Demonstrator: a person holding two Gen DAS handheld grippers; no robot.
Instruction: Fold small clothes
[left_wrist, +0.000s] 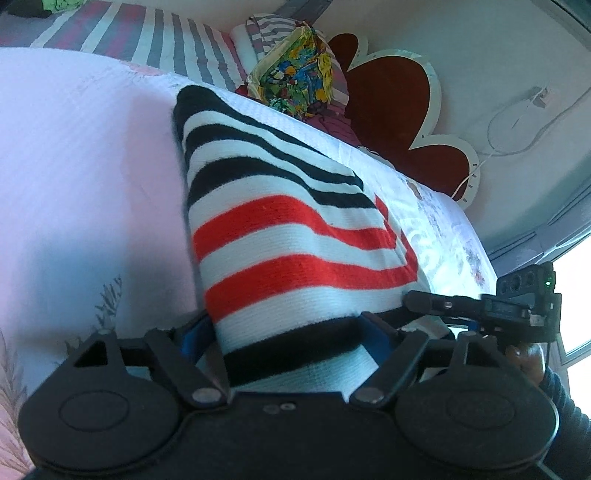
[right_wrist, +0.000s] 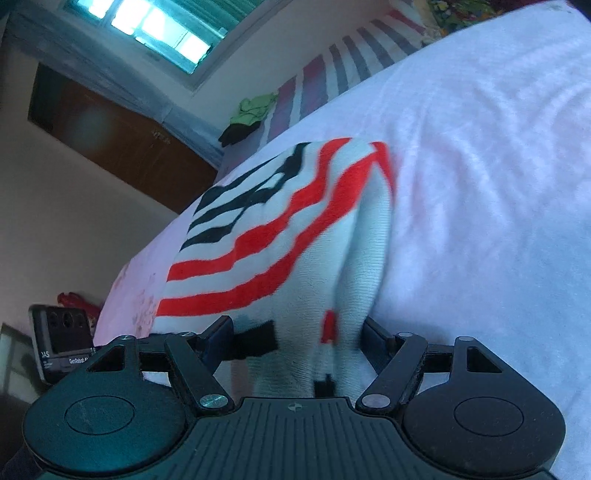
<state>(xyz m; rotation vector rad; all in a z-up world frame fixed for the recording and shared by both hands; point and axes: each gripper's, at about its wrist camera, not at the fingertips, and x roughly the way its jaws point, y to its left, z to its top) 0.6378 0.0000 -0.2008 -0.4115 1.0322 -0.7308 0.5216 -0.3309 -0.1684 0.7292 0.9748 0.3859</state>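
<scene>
Now the left claw is clamped on the near hem of a knitted garment with white, black and red stripes, which stretches ahead over the pale pink bed sheet; the right claw grips its bunched edge likewise.

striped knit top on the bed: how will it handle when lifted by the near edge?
Probably floppy: the striped knit top already ripples and bunches between the left hand-held gripper and right hand-held gripper. Likely light, being small and thin-layered. The fuzzy knit should grip rather than slip, though it may drag on the bedsheet.
</scene>
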